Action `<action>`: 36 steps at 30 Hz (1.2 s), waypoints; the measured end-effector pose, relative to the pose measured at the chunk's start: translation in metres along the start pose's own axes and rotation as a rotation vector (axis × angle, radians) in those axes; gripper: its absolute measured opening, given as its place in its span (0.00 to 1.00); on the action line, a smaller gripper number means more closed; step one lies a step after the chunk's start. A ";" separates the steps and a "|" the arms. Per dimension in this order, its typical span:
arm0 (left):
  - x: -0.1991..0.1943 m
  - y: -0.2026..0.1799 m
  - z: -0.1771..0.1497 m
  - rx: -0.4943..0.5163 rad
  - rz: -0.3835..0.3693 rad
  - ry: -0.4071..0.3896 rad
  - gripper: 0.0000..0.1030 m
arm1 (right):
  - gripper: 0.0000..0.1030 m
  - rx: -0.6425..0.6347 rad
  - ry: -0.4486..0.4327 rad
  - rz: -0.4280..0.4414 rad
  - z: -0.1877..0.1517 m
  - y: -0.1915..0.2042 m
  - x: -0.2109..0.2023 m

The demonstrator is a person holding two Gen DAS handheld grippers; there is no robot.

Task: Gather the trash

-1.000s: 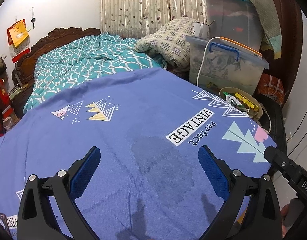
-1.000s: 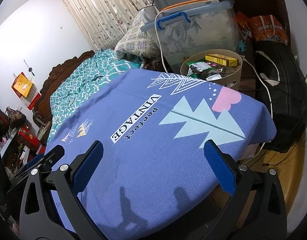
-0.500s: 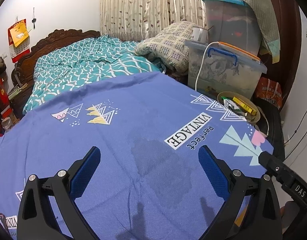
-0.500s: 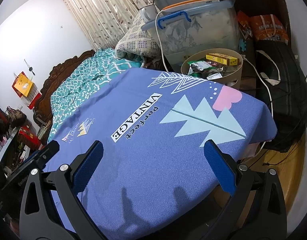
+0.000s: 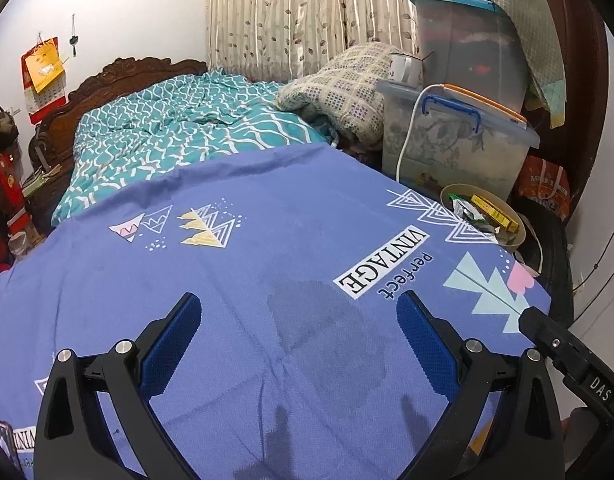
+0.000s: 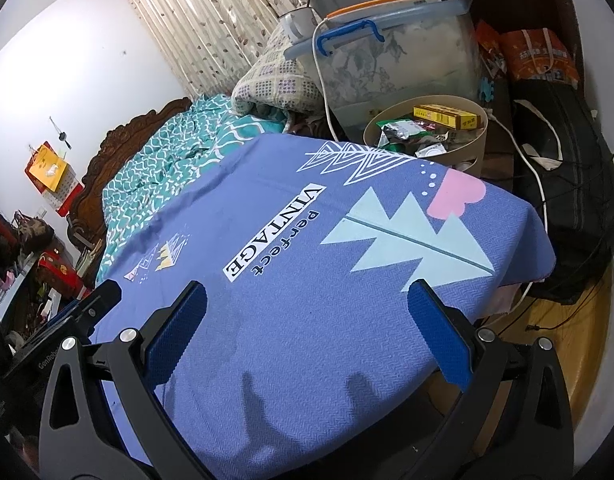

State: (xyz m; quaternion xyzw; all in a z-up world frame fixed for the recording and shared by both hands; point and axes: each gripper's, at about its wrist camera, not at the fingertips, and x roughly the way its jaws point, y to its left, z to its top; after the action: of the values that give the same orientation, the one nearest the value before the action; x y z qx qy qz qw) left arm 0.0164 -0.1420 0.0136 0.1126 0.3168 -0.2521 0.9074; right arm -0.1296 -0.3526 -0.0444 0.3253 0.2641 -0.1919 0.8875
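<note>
I hold both grippers wide open above the desk, and neither has hold of anything. My left gripper hangs over the near middle of the blue cloth that covers the desk, just above a darker damp-looking patch. My right gripper hangs over the near right part of the same cloth, its right finger close to the desk's right edge, where the cloth drops toward the floor. In the left view the tip of my right gripper shows at the lower right; in the right view the left one shows at the lower left.

The trash lies in a round beige bin just beyond the desk's far right corner: crumpled wrappers and, across the top, a yellow box. From the left view the bin is partly hidden behind the cloth's edge.

Behind the bin stands a clear tub with a blue handle, and a white cord runs down its front. A bed with a teal quilt lies past the desk's far edge, with a checked pillow beside the tub.
</note>
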 end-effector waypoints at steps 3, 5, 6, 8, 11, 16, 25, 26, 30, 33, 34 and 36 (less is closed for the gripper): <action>0.001 0.001 0.000 0.000 -0.002 0.008 0.92 | 0.97 -0.003 0.009 0.002 -0.001 0.000 0.002; 0.002 0.001 -0.001 -0.001 0.012 0.011 0.92 | 0.97 -0.006 0.013 0.002 -0.001 0.001 0.002; 0.002 0.001 -0.001 -0.002 0.019 0.012 0.92 | 0.97 -0.008 0.014 0.003 0.000 0.002 0.002; 0.002 0.002 -0.001 -0.004 0.025 0.011 0.92 | 0.97 -0.010 0.014 0.004 0.000 0.003 0.002; 0.001 0.002 -0.001 -0.003 0.024 0.009 0.92 | 0.97 -0.017 0.021 0.007 0.000 0.005 0.003; -0.001 0.004 -0.001 -0.011 0.005 0.007 0.92 | 0.97 -0.031 0.028 0.014 -0.001 0.008 0.003; -0.001 0.016 0.002 -0.057 -0.001 0.001 0.92 | 0.97 -0.038 0.028 0.017 -0.001 0.010 0.002; -0.001 0.018 0.003 -0.063 0.001 -0.002 0.92 | 0.97 -0.040 0.029 0.018 -0.002 0.011 0.002; 0.001 0.024 0.004 -0.083 -0.012 0.011 0.92 | 0.97 -0.055 0.035 0.026 -0.003 0.016 0.004; 0.005 0.026 0.002 -0.085 0.000 0.023 0.92 | 0.97 -0.063 0.040 0.023 -0.004 0.018 0.005; 0.006 0.026 0.002 -0.085 0.002 0.026 0.92 | 0.97 -0.064 0.040 0.023 -0.005 0.019 0.005; 0.009 0.026 0.001 -0.086 -0.002 0.033 0.92 | 0.97 -0.069 0.032 0.023 -0.005 0.020 0.002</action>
State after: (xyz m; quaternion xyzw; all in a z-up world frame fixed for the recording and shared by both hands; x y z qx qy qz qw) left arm 0.0368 -0.1234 0.0104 0.0774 0.3422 -0.2374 0.9059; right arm -0.1192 -0.3352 -0.0394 0.3006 0.2809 -0.1675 0.8959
